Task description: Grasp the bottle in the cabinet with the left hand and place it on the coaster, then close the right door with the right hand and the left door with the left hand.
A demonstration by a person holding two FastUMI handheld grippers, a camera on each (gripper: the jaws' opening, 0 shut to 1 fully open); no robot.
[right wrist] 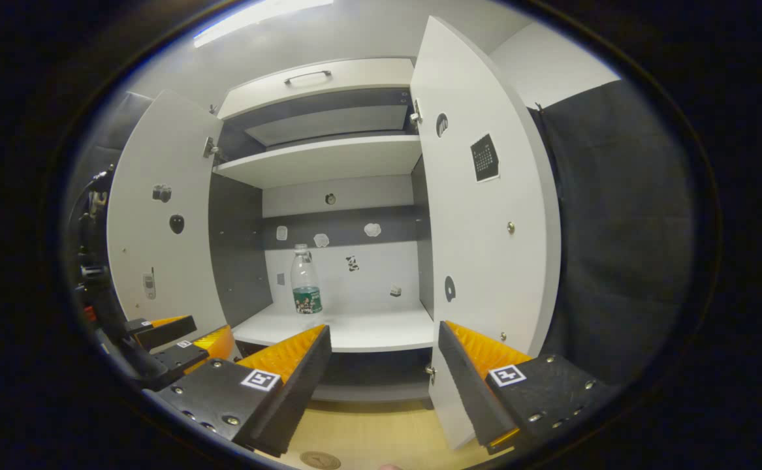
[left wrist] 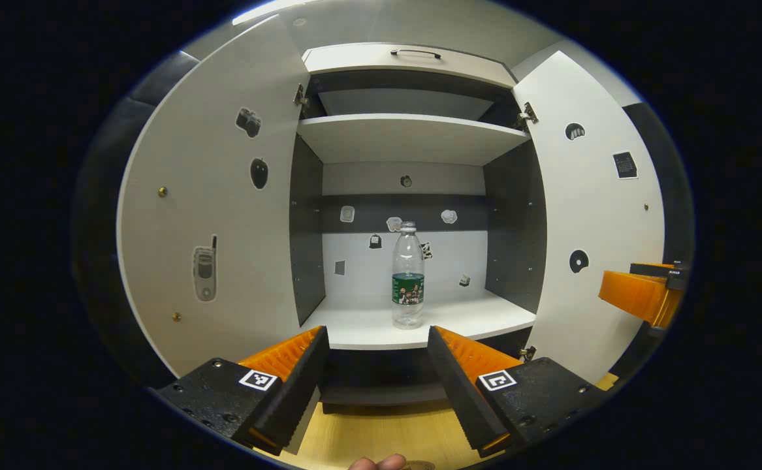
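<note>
Bottle (left wrist: 408,274) stands upright at centre of the left gripper view, on the lower shelf (left wrist: 381,326) of the cabinet (left wrist: 407,62), a little back from the shelf's front edge; clear body, dark label band low down, cap on. Both doors are swung wide: left door (left wrist: 214,209) takes the left of the frame, right door (left wrist: 589,215) the right, each with small stickers on its inner face. Upper shelf (left wrist: 410,134) sits above the bottle. Left gripper (left wrist: 377,365) at bottom centre has its fingers spread apart, nothing between them, well short of the bottle and pointed at the shelf front. Part of the right gripper (left wrist: 642,294) shows at the right edge, near the right door; from this view I cannot tell its state. In the right gripper view, the right gripper (right wrist: 384,369) at bottom centre is likewise spread wide and holds nothing; the right door's lower edge falls between its fingers farther off. Bottle (right wrist: 305,281) appears left of centre on the shelf. Coaster (right wrist: 320,460), a round disc, lies on the wooden tabletop (right wrist: 367,424) at the bottom edge.
</note>
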